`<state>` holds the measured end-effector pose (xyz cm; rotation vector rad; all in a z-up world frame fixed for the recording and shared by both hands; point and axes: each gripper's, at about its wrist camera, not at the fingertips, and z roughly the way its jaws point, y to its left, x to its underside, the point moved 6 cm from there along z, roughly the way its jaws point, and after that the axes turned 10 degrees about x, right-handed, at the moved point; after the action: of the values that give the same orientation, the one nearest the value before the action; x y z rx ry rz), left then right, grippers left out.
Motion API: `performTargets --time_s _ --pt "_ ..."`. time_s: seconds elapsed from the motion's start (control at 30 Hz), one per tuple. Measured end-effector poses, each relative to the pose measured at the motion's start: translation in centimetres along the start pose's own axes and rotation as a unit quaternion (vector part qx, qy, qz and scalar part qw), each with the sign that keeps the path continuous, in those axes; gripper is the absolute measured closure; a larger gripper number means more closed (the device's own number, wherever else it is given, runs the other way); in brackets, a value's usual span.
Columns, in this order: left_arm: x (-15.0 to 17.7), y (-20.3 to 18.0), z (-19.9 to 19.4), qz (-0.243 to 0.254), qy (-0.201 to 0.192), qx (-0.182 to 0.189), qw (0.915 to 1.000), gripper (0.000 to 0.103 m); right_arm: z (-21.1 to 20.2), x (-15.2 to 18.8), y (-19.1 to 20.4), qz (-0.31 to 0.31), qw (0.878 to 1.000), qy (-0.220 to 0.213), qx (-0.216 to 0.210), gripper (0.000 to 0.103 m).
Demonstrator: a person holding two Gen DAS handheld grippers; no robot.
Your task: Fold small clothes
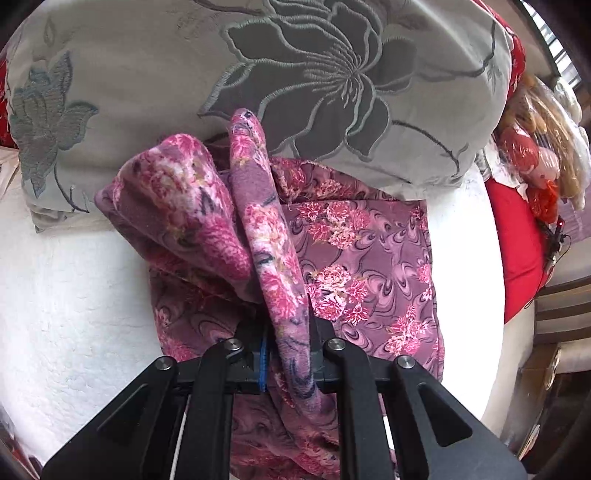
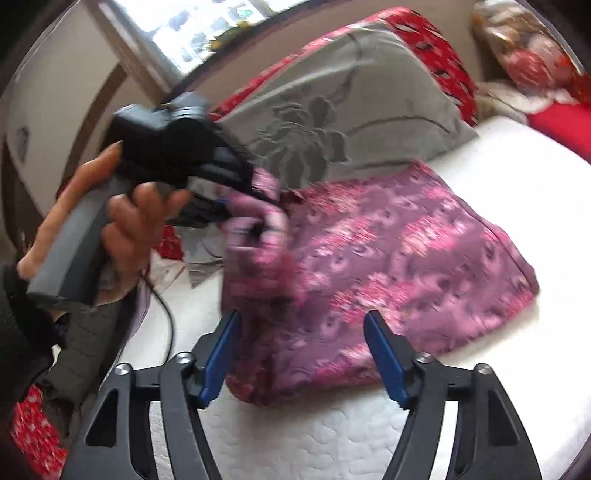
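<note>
White mattress (image 2: 295, 439) lies bare just under the spread right gripper (image 2: 301, 354). The grey pillow (image 1: 155, 85) blocks the garment's (image 1: 369, 266) far edge, touching it.

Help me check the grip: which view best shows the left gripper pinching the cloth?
The left wrist view: the left gripper is shut on the cloth, sharp and close. The right wrist view shows it blurred, from the side.

Lit by bright, diffuse daylight from the glary, overexposed window (image 2: 207, 26) at upper left of the right wrist view. Overexposed on the white quilted mattress (image 1: 74, 295), texture partly washed out. Sharp throughout the left wrist view; motion-blurred in the right wrist view, worst on the purple-pink floral garment (image 2: 388, 258). Strongly barrel-distorted, dark vignette at corners. Soft, faint shadows only.
</note>
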<state>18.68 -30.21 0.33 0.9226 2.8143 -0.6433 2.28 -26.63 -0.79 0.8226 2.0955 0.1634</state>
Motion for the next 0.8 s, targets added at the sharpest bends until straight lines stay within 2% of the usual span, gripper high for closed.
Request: performTargets --time_s 0.13,0.2,0.23,0.47,0.63,0.8 --pt "0.1 -0.1 0.0 0.006 0.001 -0.003 1.0000 0.092 2.3 -1.2 0.4 0.005 1.000 -0.002 -0.004 0.032" --pt "0.0 -0.1 -0.2 0.003 0.000 -0.002 1.0000 0.092 2.9 -1.6 0.2 0.018 1.000 0.004 -0.018 0.059" --pt "0.0 -0.2 -0.3 0.002 -0.002 -0.001 1.0000 0.092 3.1 -1.7 0.1 0.021 1.000 0.009 -0.021 0.092" --pt "0.1 -4.6 0.2 0.040 -0.008 0.022 0.9989 0.092 0.1 -2.5 -2.8 0.078 0.997 -0.018 -0.008 0.094" --pt "0.1 -8.9 3.6 0.059 0.016 0.033 0.9976 0.092 -1.1 -2.9 -6.0 0.124 0.992 -0.029 0.021 0.094" --pt "-0.4 -10.3 7.2 0.061 0.033 0.001 0.9976 0.092 -1.4 -2.8 -9.7 0.161 0.985 -0.033 0.054 0.094"
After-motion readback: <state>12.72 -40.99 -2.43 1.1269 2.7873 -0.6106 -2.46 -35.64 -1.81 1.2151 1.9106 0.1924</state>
